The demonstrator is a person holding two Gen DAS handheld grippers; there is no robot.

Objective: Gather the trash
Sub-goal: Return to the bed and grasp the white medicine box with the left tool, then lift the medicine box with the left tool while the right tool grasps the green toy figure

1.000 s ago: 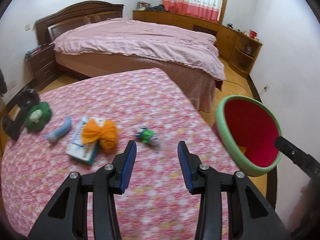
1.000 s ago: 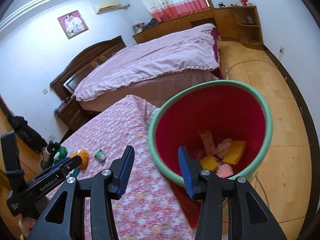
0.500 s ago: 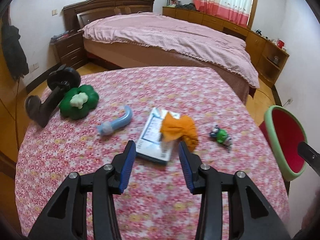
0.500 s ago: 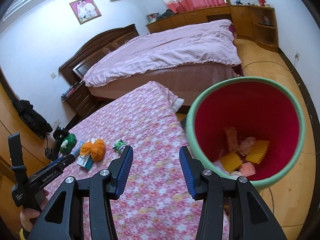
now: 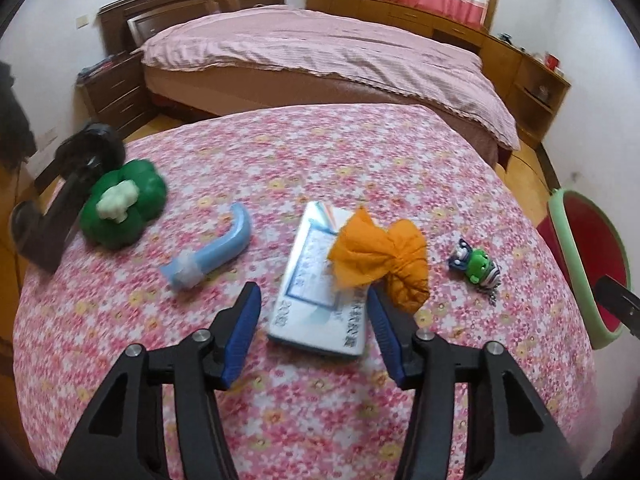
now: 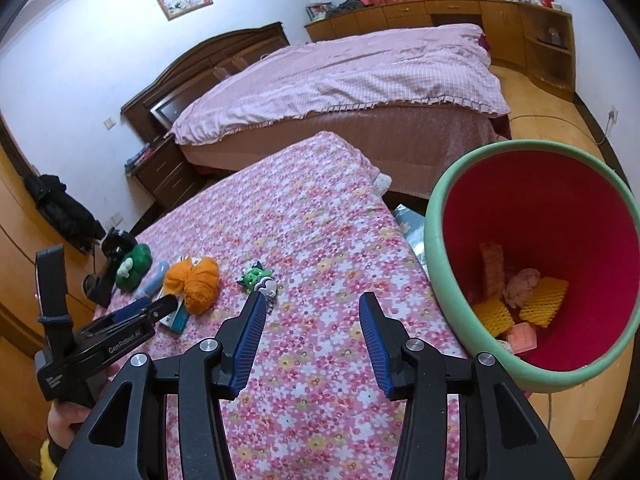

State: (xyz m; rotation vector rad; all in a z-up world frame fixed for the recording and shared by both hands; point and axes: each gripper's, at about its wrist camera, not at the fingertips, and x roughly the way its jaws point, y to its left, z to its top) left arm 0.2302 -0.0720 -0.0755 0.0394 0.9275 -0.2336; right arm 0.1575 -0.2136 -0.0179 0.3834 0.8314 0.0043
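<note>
A crumpled orange cloth point(image 5: 380, 256) lies on a flat white-blue packet point(image 5: 320, 284) on the flowered table point(image 5: 280, 160). My left gripper point(image 5: 314, 312) is open and empty, just short of the packet; it also shows in the right wrist view point(image 6: 152, 308). A green-rimmed red bin point(image 6: 536, 280) stands off the table's right edge and holds several scraps; its rim shows in the left wrist view point(image 5: 572, 248). My right gripper point(image 6: 310, 316) is open and empty above the table, beside the bin.
On the table lie a small green toy keychain point(image 5: 478, 266), a light blue curved tube point(image 5: 212, 252), a green plush point(image 5: 124, 208) and a black stand point(image 5: 68, 188). A bed point(image 5: 320, 56) is behind, wooden cabinets point(image 6: 440, 12) along the wall.
My left gripper swung left from the bin side and closed in on the packet and orange cloth. The right gripper view shifted left, with the bin now at its right.
</note>
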